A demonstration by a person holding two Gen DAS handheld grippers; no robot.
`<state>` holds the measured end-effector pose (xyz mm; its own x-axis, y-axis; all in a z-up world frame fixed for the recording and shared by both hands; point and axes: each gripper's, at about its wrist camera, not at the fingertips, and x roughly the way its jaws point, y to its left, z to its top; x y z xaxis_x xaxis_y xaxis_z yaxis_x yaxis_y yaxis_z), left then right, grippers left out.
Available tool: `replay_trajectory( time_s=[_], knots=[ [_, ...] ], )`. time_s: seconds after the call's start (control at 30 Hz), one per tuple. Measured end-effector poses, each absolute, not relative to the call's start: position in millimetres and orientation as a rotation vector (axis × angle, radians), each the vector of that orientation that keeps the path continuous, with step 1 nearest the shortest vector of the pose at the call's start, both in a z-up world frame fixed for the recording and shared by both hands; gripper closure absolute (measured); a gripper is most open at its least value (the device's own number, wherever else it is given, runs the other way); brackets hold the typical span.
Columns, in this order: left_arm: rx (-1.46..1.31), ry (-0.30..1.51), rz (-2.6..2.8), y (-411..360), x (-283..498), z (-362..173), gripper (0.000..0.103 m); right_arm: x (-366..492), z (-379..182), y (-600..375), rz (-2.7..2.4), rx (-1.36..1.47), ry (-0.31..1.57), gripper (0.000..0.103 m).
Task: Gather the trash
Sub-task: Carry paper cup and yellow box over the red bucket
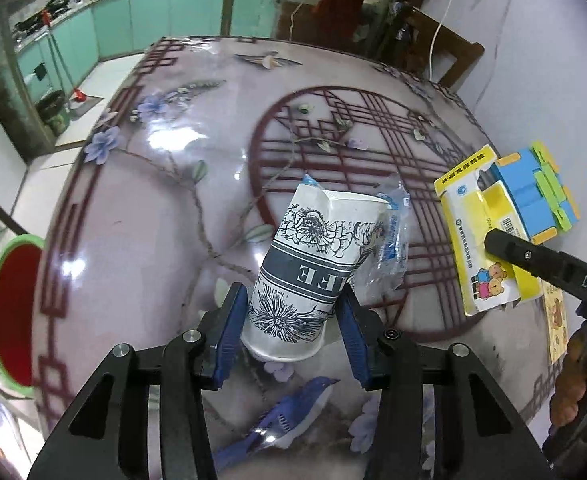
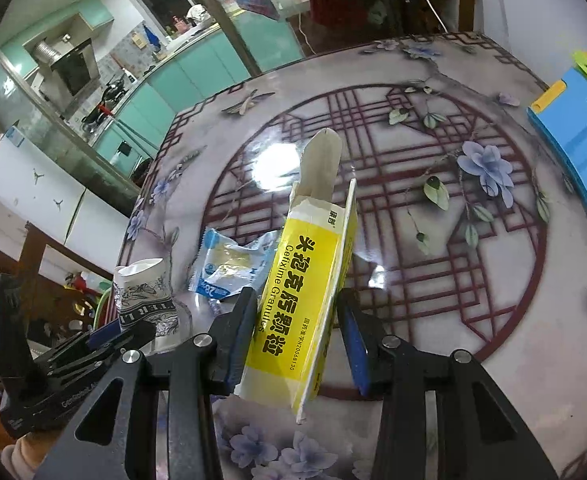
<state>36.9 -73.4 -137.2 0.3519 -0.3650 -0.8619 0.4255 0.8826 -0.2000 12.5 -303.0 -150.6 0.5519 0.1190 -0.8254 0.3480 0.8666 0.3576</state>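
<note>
Left gripper fingers clamp floral-print paper cup, rim crushed. Right gripper fingers pinch opened yellow medicine box, flap up.

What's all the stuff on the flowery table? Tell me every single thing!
paper cup: one, white with dark flower print, lying between the left gripper's fingers
plastic wrapper: one, clear and blue, beside the cup
medicine box: one, yellow and white, flap open, between the right gripper's fingers
block toy: one, blue with green and yellow, right table edge
bin: one, green rim, red inside, left of table
table: one, floral glossy top
left gripper: black, blue pads
right gripper: black, blue pads
</note>
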Motion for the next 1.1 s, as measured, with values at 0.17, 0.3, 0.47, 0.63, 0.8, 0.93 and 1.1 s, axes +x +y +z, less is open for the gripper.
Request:
replay_trajectory(
  time_s=[0.17,0.3,0.47,0.63,0.8,0.93,1.1],
  knots=[
    [0.033,1.107,-0.513,-66,35,-138,0.059,14,-141,-292,-0.133,0.491,0.972,0.064],
    [0.04,1.093,-0.502,-59,33,-133,0.058,15,-136,-283,-0.116,0.48,0.967,0.064],
    [0.052,1.087,-0.466,-48,34,-132,0.058,14,-133,-272,-0.109,0.467,0.965,0.064],
    [0.042,1.082,-0.461,-34,35,-131,0.058,16,-130,-260,-0.107,0.458,0.962,0.064],
    [0.033,1.07,-0.451,-17,36,-128,0.058,22,-129,-246,-0.103,0.446,0.969,0.064],
    [0.016,1.073,-0.44,2,38,-130,0.058,27,-128,-230,-0.095,0.429,0.977,0.064],
    [-0.006,1.083,-0.422,25,43,-133,0.058,35,-128,-206,-0.08,0.41,0.989,0.064]
  ],
)
